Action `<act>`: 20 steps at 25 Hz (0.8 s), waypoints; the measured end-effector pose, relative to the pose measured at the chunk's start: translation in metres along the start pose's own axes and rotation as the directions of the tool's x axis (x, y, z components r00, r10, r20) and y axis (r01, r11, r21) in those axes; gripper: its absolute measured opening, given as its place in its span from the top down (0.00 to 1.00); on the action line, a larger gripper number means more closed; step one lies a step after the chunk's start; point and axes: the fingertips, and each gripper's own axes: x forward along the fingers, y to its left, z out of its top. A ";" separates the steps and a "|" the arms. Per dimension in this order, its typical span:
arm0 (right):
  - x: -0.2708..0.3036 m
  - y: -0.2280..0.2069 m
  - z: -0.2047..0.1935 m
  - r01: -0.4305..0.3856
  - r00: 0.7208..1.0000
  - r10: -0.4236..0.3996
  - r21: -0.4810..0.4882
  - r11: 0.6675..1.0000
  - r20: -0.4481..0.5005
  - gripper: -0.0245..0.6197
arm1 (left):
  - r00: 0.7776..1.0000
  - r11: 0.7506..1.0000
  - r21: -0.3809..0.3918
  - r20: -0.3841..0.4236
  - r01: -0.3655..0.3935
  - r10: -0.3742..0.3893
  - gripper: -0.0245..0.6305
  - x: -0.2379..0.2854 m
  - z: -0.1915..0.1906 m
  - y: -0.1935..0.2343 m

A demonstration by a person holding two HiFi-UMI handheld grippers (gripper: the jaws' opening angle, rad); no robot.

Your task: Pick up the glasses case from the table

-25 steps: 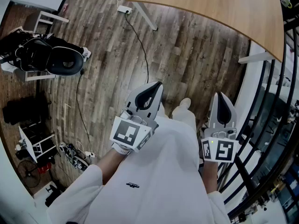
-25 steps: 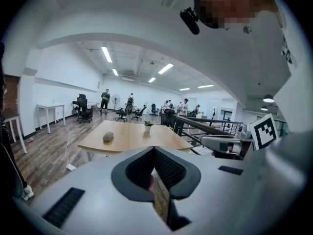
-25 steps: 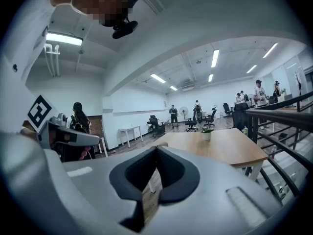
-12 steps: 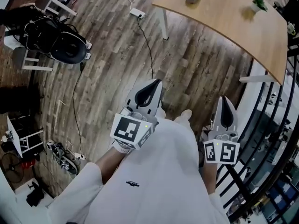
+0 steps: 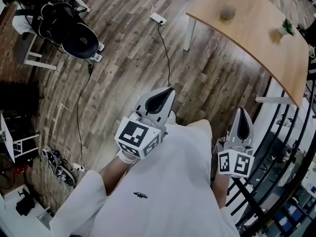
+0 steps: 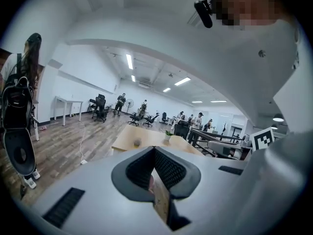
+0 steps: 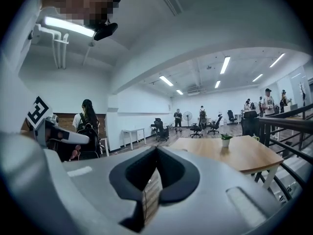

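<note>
**Case on table, well ahead of shut jaws**

The case [image 5: 227, 13] lies on the table [image 5: 256, 43], well ahead of the 2 grippers and a little right of the left jaws. A plant [image 5: 285, 27] stands near it. The left gripper [image 5: 167, 92] and right gripper [image 5: 241, 113] are both clenched on nothing, above the floor [image 5: 123, 58].

Table [image 5: 256, 38] light wood; glasses case [image 5: 227, 13] grey; floor [image 5: 123, 68] grey-brown planks; plant [image 5: 286, 25] green.

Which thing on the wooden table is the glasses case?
Look at the long wooden table ahead. The glasses case, seemingly, lies near its left end in the head view, apart from the potted plant. It is low, rounded and grey; the plant is green.
</note>
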 end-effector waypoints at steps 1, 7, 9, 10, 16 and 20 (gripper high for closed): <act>0.005 0.005 0.001 -0.001 1.000 0.001 -0.002 1.000 -0.008 0.95 | 1.000 1.000 -0.007 0.000 -0.001 0.001 0.95 -0.001 0.002 0.007; 0.023 0.022 0.006 -0.007 1.000 0.006 -0.022 1.000 -0.028 0.95 | 1.000 0.998 -0.048 0.012 0.029 -0.028 0.95 0.000 0.007 0.020; 0.031 0.028 0.003 -0.008 0.999 0.008 -0.017 1.000 -0.036 0.95 | 0.999 0.997 -0.061 0.017 0.040 -0.039 0.95 -0.001 0.008 0.022; 0.035 0.031 0.001 -0.012 0.999 0.011 -0.015 1.000 -0.040 0.95 | 0.999 0.997 -0.067 0.022 0.042 -0.041 0.95 -0.001 0.009 0.023; 0.060 0.049 0.002 -0.071 0.997 0.070 -0.024 0.997 -0.041 0.95 | 0.998 0.995 -0.091 0.055 0.027 -0.022 0.95 0.003 0.019 0.038; 0.080 0.051 0.003 -0.114 0.993 0.113 -0.046 0.992 -0.030 0.95 | 0.999 0.994 -0.106 0.046 0.007 -0.002 0.95 0.016 0.020 0.053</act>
